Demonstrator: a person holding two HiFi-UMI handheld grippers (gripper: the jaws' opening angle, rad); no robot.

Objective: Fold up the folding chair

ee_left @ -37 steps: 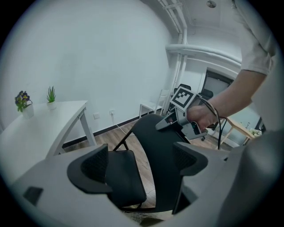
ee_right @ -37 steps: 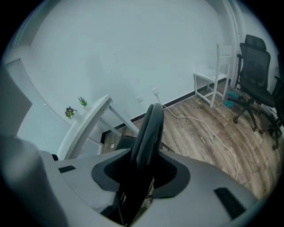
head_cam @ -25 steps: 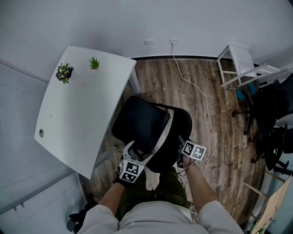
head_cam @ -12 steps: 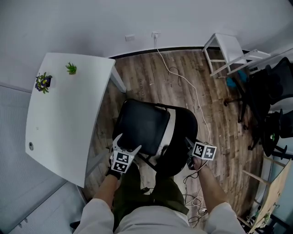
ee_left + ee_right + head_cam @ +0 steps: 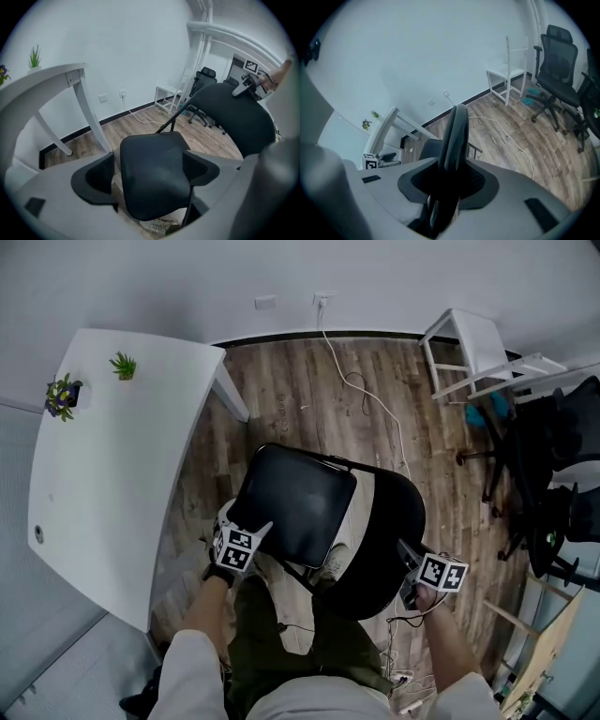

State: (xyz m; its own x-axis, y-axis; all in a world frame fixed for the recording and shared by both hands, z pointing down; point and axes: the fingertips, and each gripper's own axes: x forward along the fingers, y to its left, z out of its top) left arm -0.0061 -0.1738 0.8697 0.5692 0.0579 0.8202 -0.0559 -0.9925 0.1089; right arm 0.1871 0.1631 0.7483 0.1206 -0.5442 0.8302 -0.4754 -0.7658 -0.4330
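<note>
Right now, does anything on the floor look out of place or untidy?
Yes: a white cable trails loose across the wood floor from the wall socket toward the folding chair, a possible trip hazard.

My right gripper has both dark pads pressed against the black padded chair backrest. I see the backrest edge-on, rising as a thin curved blade from between the jaws. Part of the black chair seat shows just left of it. Beyond stand a white slant-legged table bearing a small green potted plant, a white cable trailing across the brown wood-plank floor, and a black wheeled office chair at right.
</note>
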